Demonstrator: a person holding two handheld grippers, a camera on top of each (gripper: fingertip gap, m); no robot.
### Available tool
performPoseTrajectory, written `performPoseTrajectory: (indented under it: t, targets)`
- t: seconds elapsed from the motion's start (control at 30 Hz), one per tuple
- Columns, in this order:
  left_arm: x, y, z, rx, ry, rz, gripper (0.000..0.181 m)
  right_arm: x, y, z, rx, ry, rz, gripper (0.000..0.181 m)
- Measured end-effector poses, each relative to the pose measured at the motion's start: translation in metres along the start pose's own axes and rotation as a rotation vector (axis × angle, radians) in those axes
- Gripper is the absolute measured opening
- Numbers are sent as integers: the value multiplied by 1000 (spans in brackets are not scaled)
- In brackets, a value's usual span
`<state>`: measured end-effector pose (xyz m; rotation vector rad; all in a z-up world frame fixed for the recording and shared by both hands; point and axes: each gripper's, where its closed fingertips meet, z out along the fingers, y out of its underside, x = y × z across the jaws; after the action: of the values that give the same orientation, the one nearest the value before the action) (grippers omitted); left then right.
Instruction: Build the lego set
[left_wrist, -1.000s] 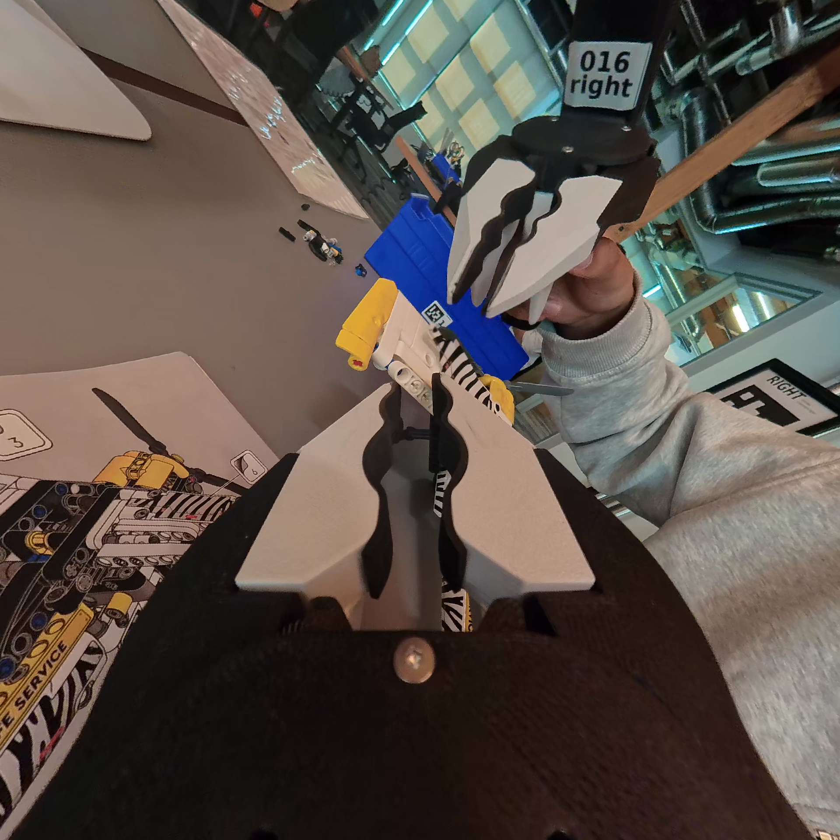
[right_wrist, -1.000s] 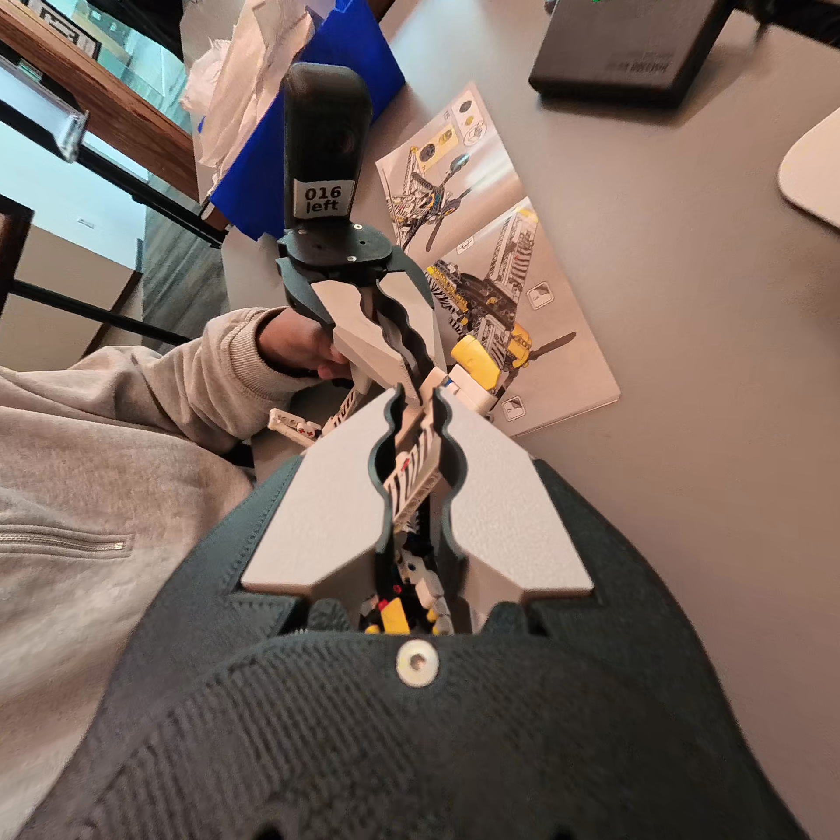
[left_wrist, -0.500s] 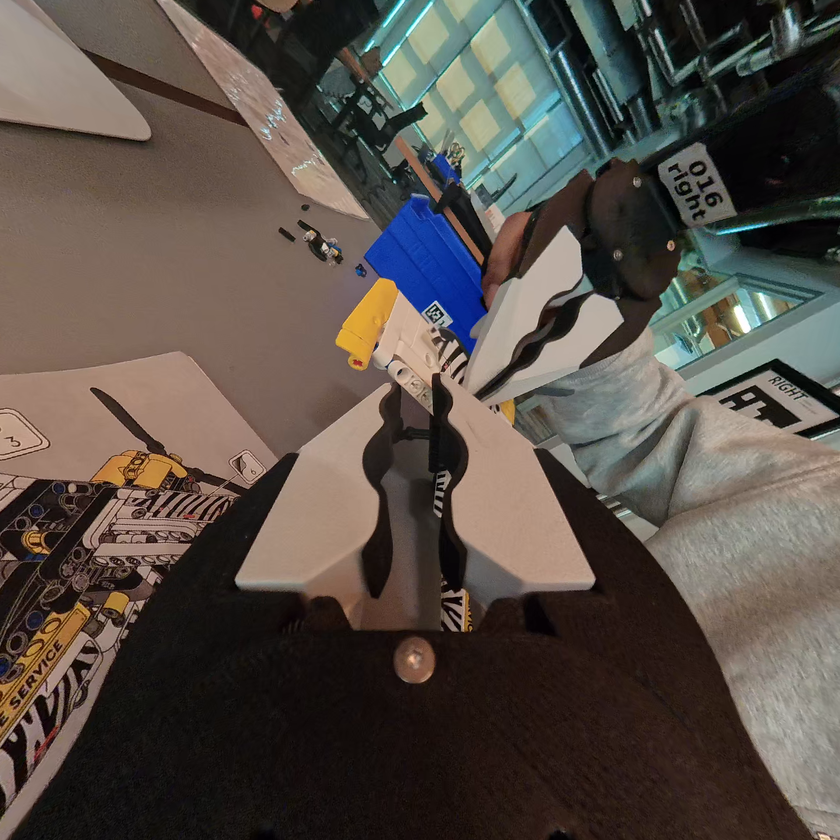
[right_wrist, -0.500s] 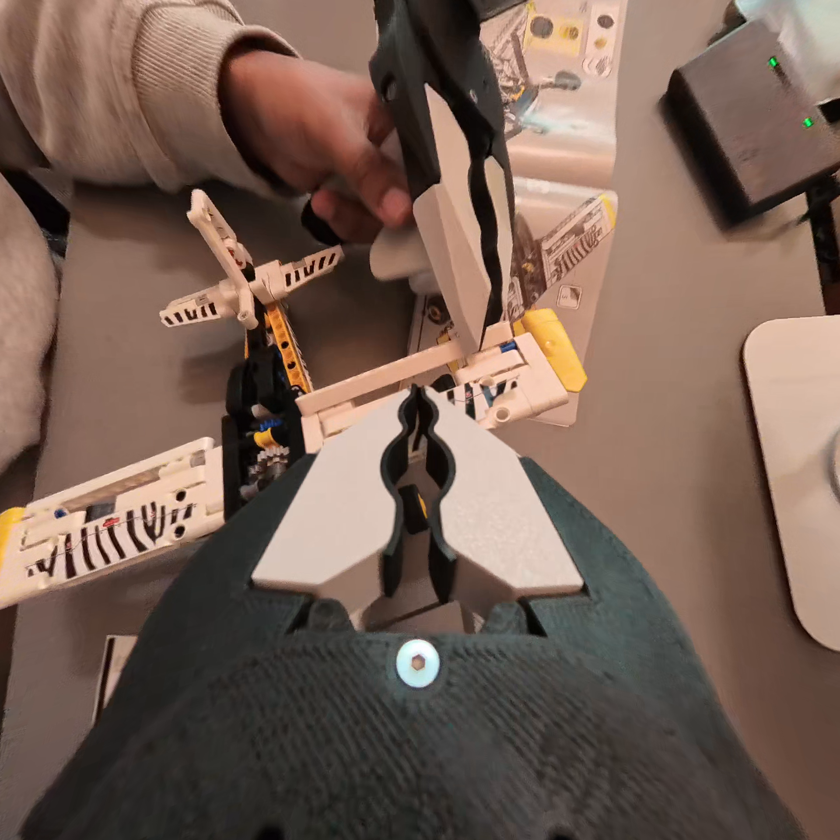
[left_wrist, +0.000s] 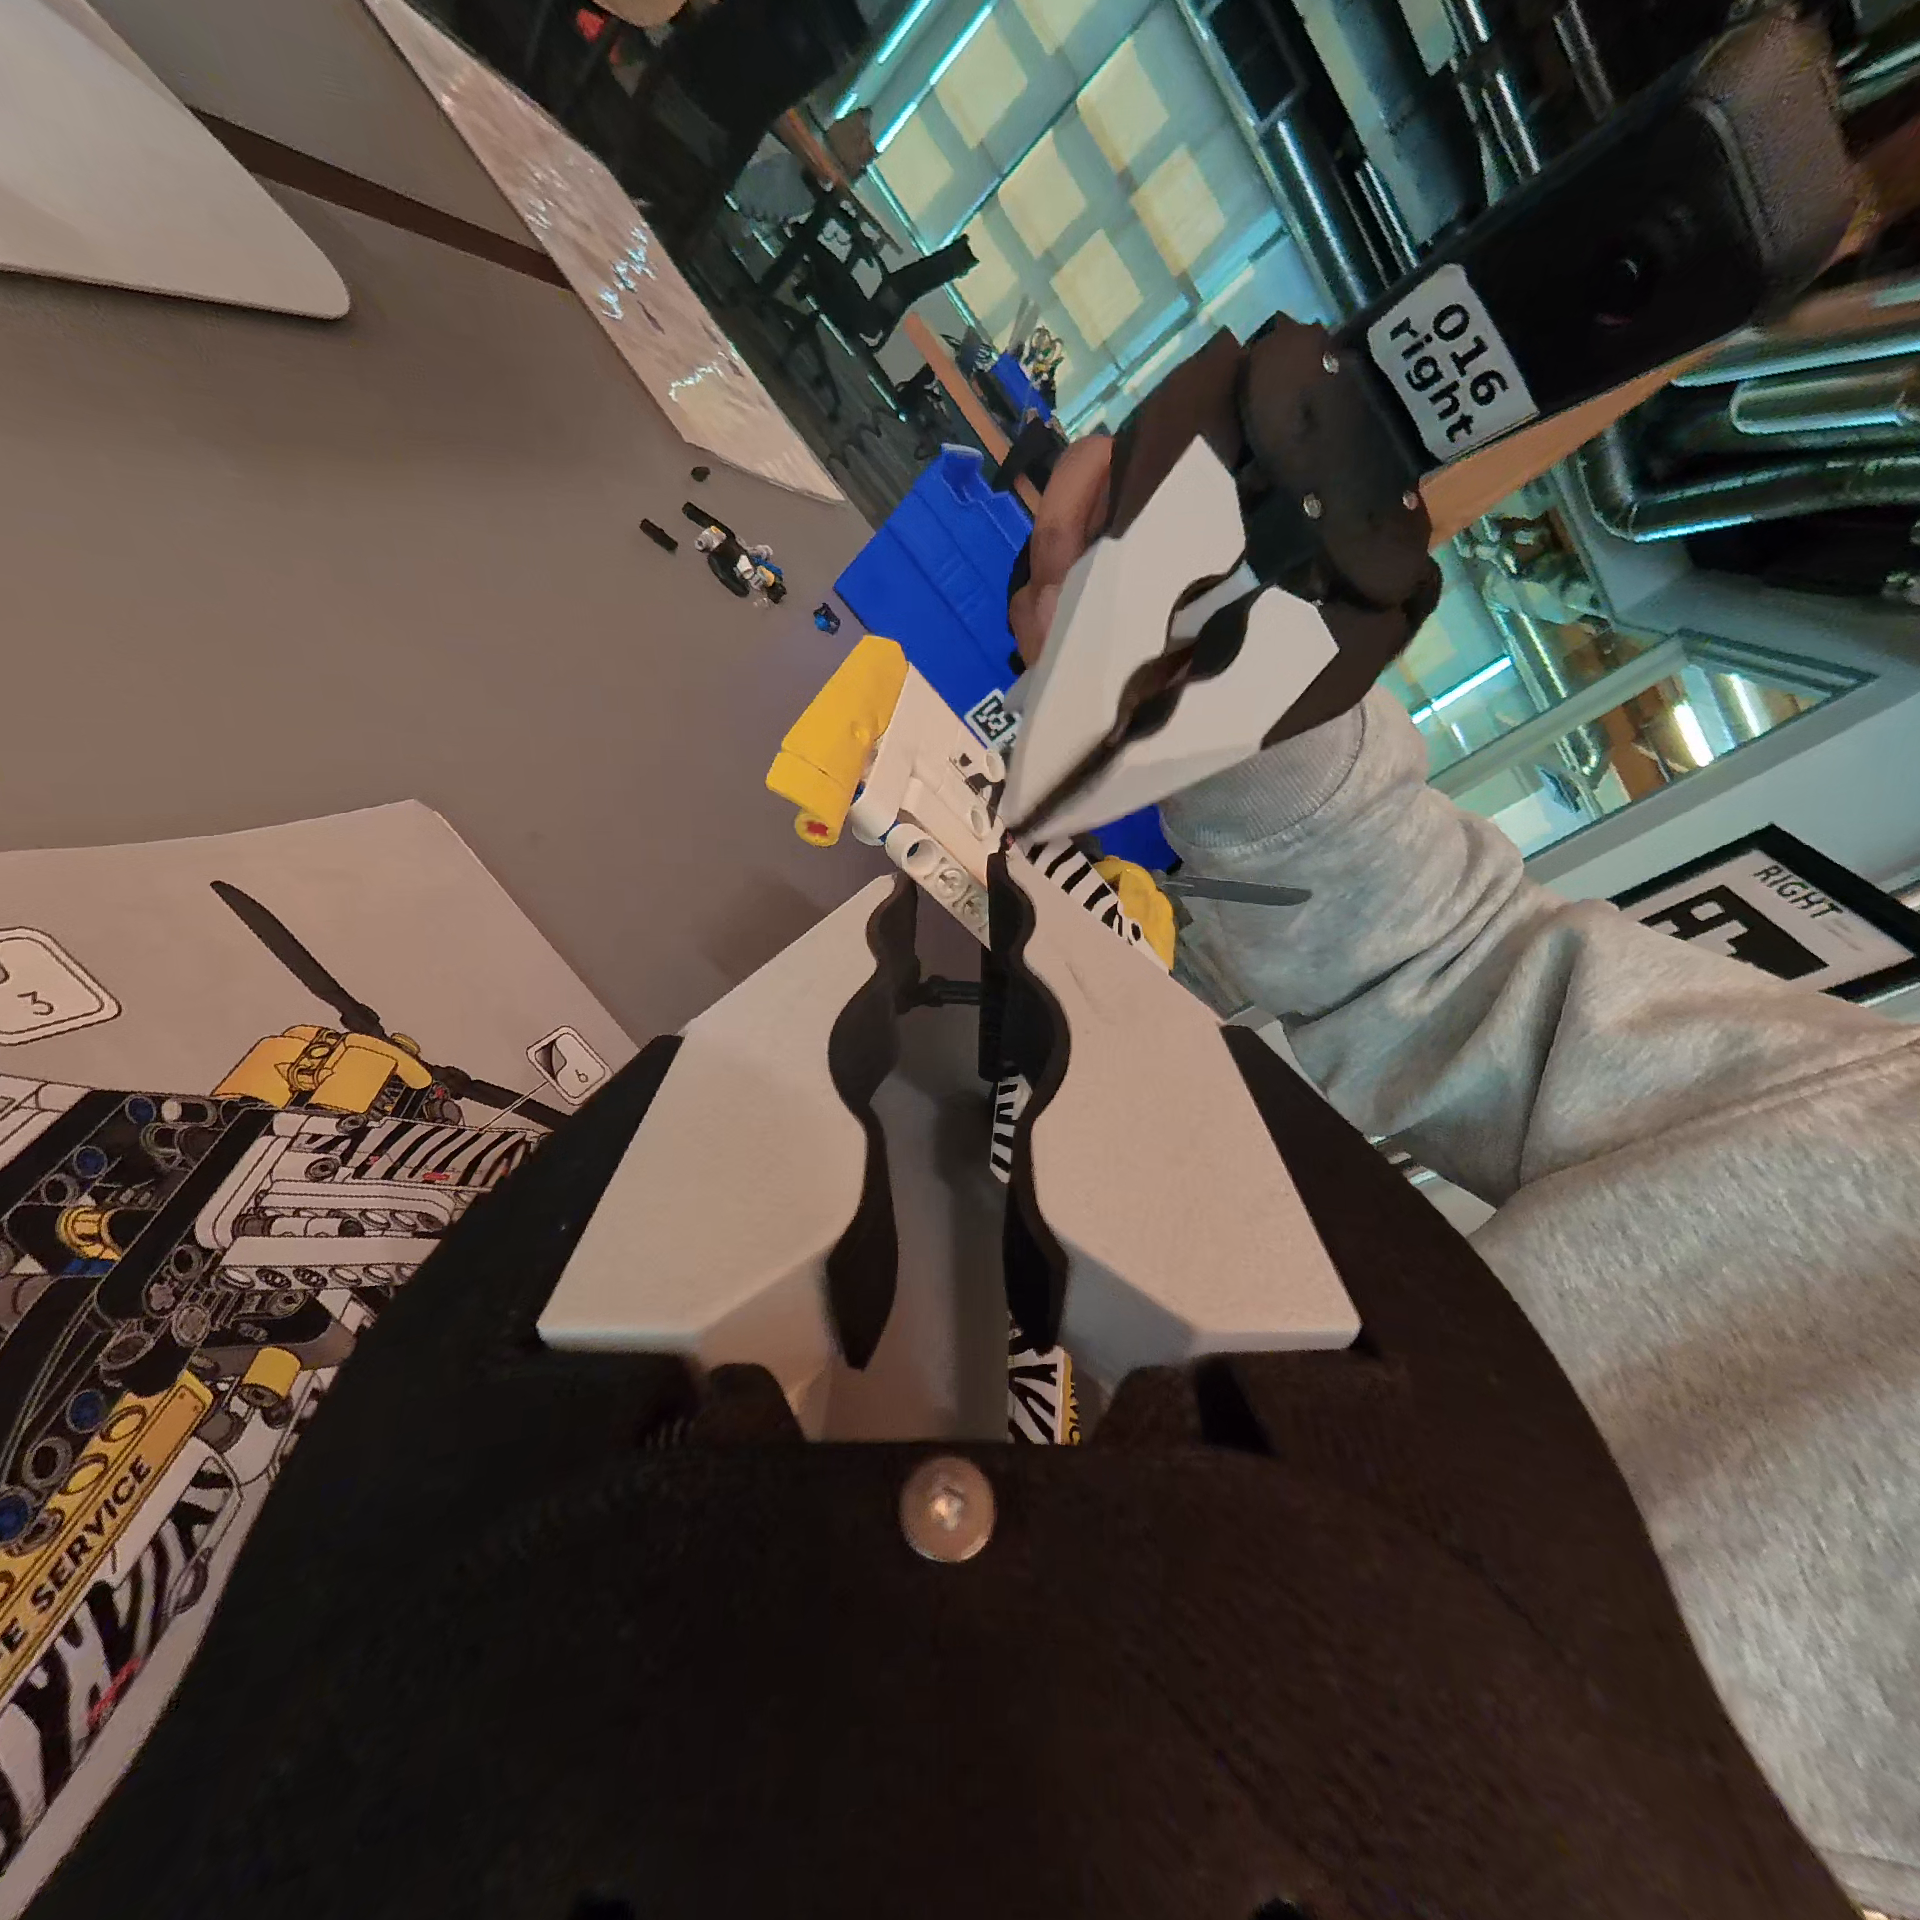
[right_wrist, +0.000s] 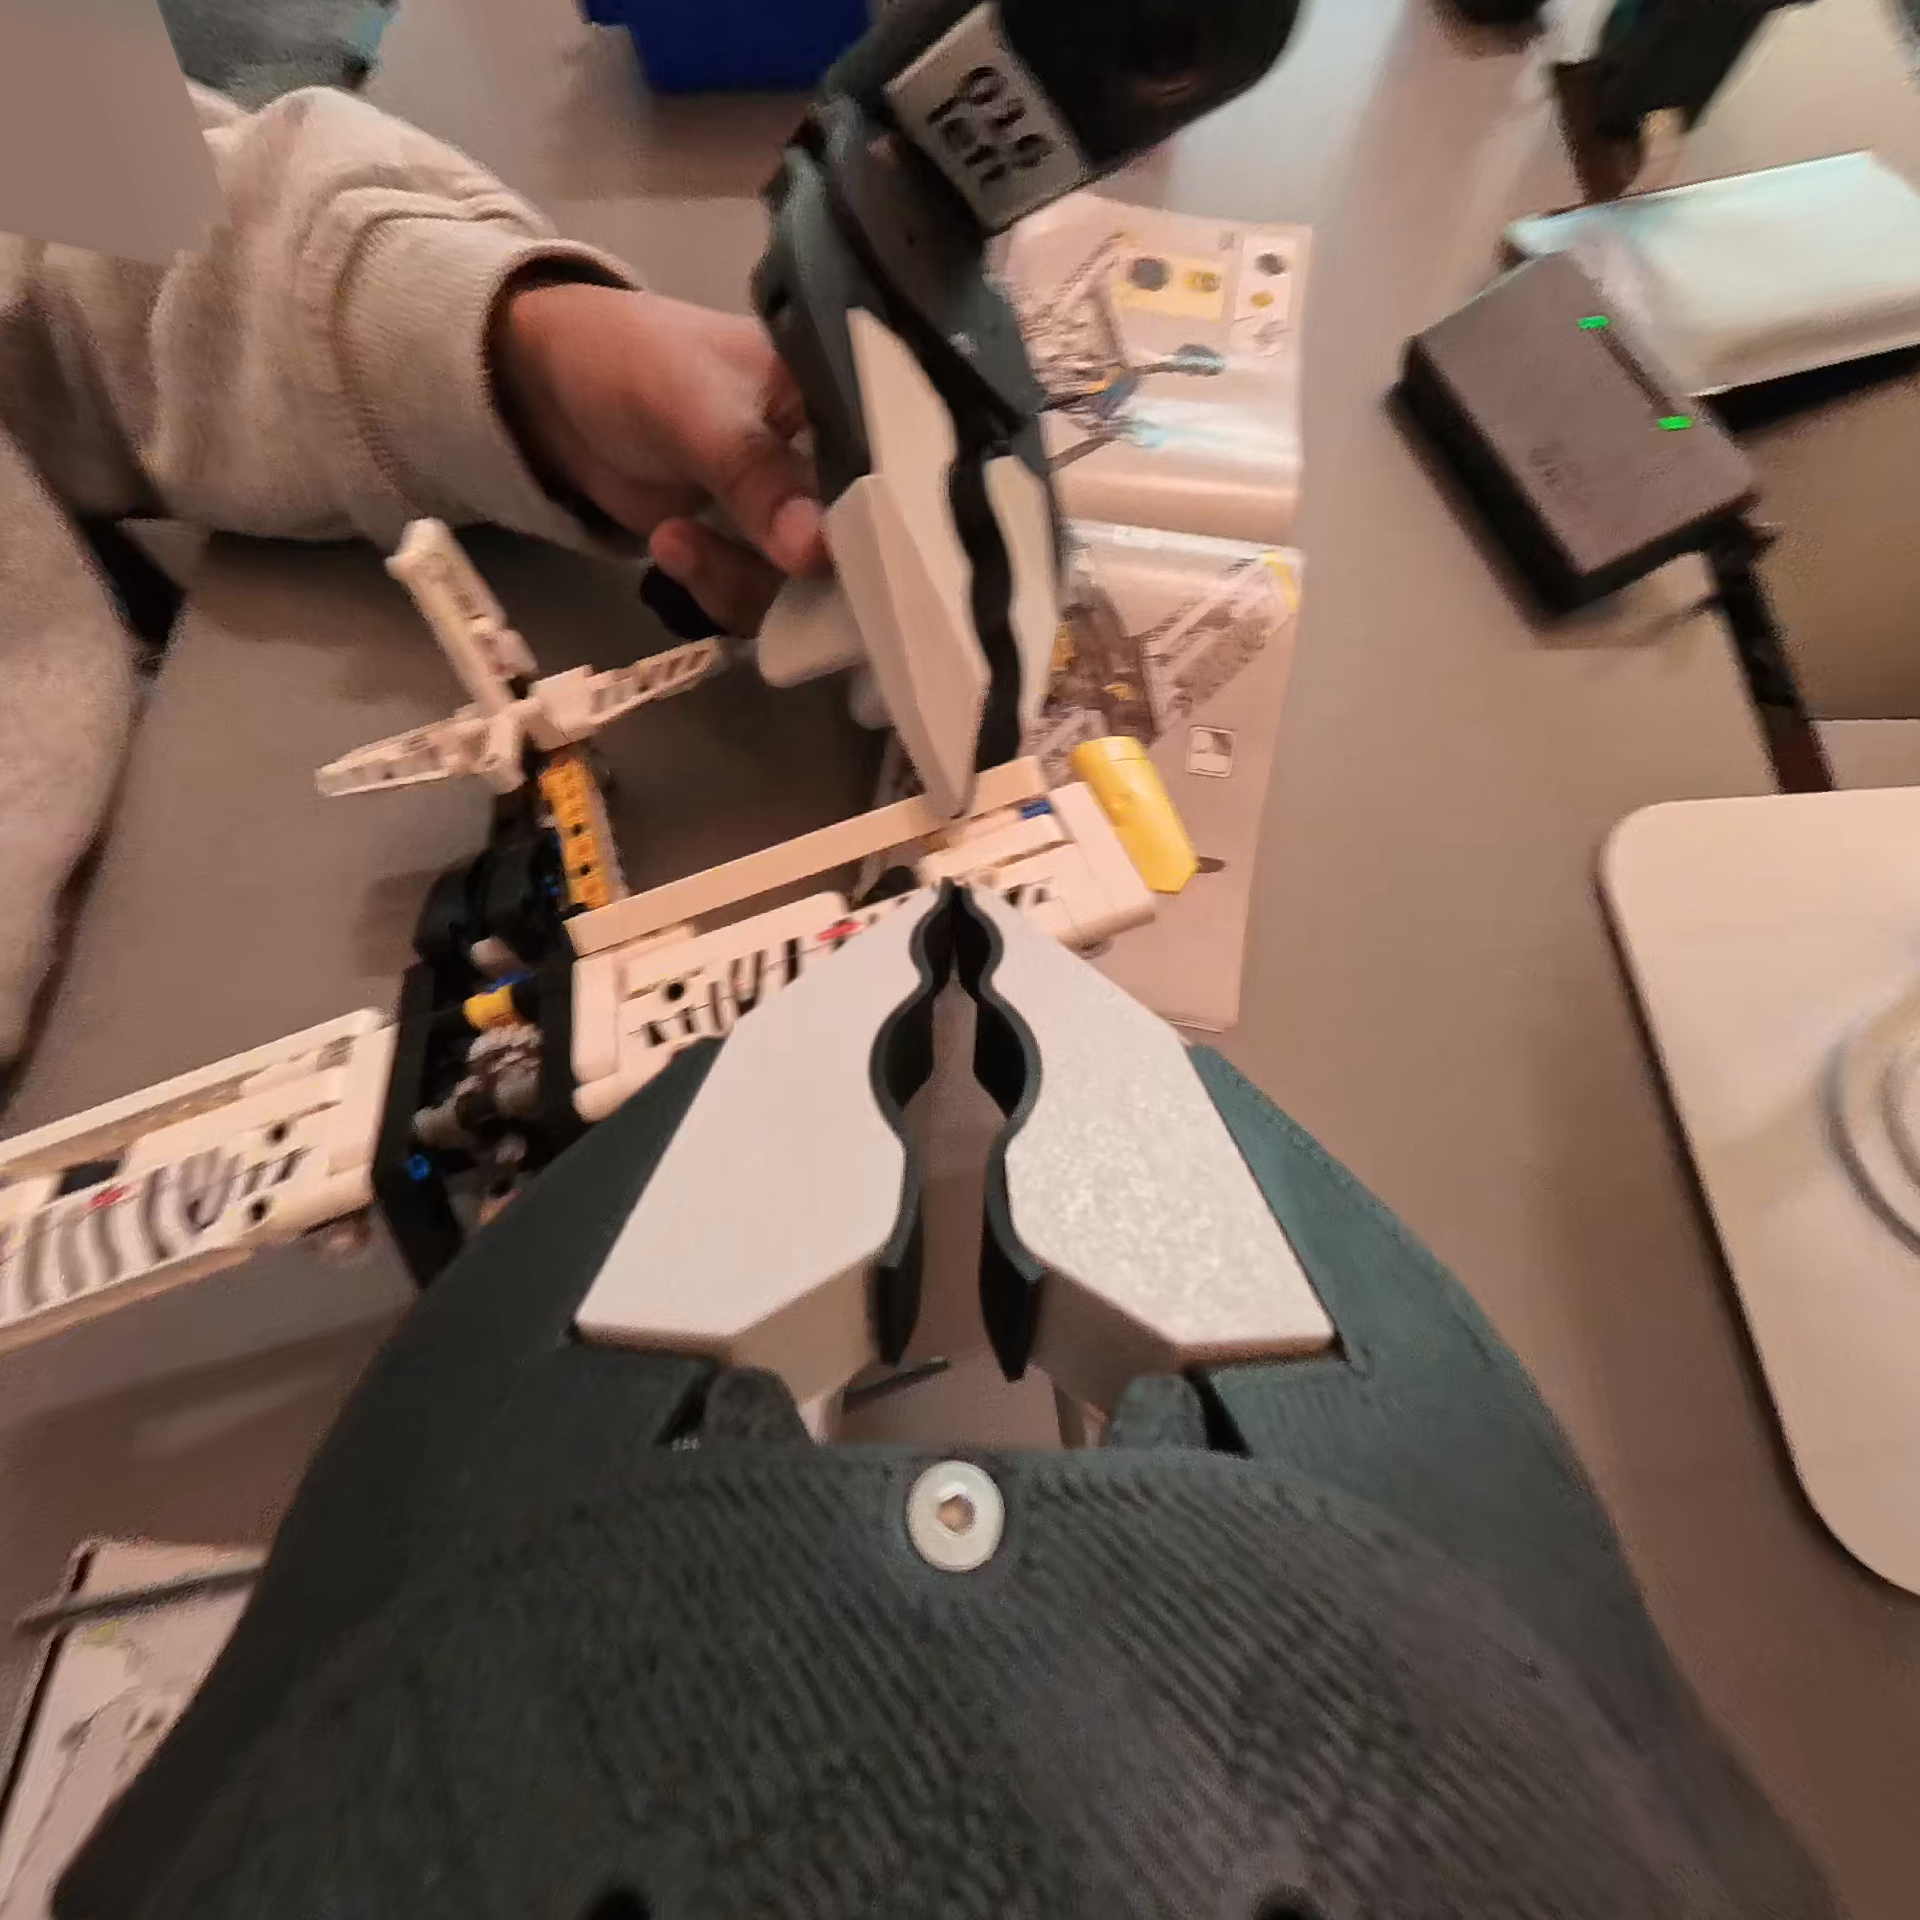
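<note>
Grey table (left_wrist: 312, 623) under both tongs; instruction booklet (left_wrist: 260, 1039) beside the left gripper (left_wrist: 951, 914), which clamps the lego plane (right_wrist: 831, 894); right gripper (right_wrist: 951, 899) closed, empty.

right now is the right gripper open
No, in the right wrist view the right gripper has its fingertips meeting at the tip, just above the lego plane's wing.
</note>
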<state>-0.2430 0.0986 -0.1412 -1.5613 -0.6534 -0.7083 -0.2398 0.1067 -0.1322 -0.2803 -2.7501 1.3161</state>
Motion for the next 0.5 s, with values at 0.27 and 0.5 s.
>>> performPoseTrajectory:
  t: [0.27, 0.5]
  targets:
    - [0, 0, 0, 0, 0, -1, 12, 0, 1, -1, -1, 3, -37, 0]
    - [1, 0, 0, -1, -1, 8, 12, 3, -2, 2, 3, 13, -33, 0]
